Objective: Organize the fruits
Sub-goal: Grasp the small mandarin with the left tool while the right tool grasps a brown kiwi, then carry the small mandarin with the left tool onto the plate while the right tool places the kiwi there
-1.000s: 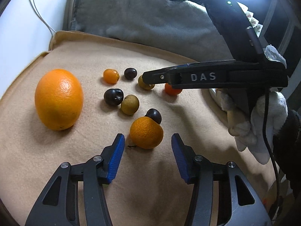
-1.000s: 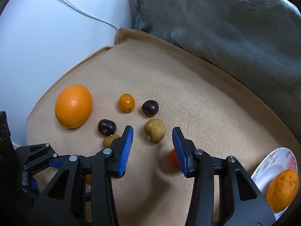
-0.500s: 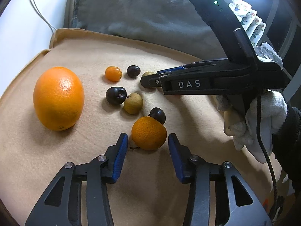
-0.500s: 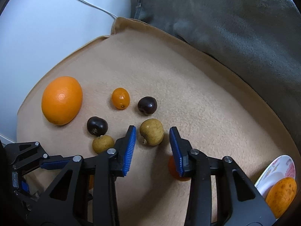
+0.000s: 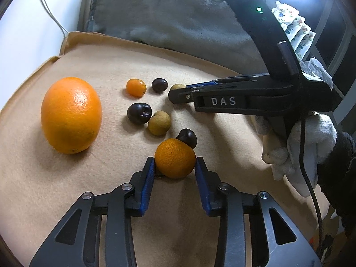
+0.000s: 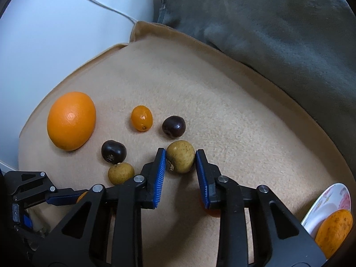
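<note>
Left tool (image 5: 174, 163) pads touching mandarin (image 5: 175, 158) at 3 and 9 o'clock flanks; light, soft-skinned, grip gently. Right tool (image 6: 180, 159) likewise pinches longan (image 6: 180, 159): small, brittle shell, rolls easily.

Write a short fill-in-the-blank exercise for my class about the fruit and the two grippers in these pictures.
1. The left gripper closes around the ____.
2. The right gripper brackets a tan ____.
3. The biggest fruit on the beige blanket is the large ____.
4. The floral plate holds ____ fruit.

Missing words: mandarin; longan; orange; one
</note>
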The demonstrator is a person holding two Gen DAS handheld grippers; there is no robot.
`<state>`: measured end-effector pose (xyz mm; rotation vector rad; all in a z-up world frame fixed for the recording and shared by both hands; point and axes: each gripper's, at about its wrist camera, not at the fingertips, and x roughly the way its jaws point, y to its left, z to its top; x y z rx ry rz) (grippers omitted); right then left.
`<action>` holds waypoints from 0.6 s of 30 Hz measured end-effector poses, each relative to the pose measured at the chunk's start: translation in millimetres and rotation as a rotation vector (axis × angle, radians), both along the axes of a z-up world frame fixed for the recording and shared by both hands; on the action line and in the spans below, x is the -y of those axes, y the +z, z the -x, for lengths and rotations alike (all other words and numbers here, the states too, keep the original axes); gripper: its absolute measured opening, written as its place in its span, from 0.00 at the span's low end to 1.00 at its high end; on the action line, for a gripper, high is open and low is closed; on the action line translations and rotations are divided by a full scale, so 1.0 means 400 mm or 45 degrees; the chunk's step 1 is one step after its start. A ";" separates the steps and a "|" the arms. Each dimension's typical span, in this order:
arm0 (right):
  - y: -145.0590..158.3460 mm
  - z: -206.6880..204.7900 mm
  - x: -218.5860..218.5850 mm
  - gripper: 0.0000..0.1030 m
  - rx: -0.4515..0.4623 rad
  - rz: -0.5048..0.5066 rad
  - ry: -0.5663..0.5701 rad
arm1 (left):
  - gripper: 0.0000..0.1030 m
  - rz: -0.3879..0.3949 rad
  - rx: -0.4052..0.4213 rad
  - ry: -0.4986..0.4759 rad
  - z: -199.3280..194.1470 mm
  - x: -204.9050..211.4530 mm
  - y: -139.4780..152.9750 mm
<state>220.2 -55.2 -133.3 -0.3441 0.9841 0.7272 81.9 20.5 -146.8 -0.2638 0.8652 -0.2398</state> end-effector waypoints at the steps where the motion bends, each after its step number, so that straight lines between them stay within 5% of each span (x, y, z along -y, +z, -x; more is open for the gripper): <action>1: 0.005 0.004 0.006 0.28 0.002 -0.007 -0.005 | 0.33 0.004 0.001 0.003 0.002 -0.002 0.000; 18: 0.117 0.086 0.139 0.28 0.084 -0.132 -0.088 | 0.33 0.001 0.074 0.008 0.030 -0.010 0.047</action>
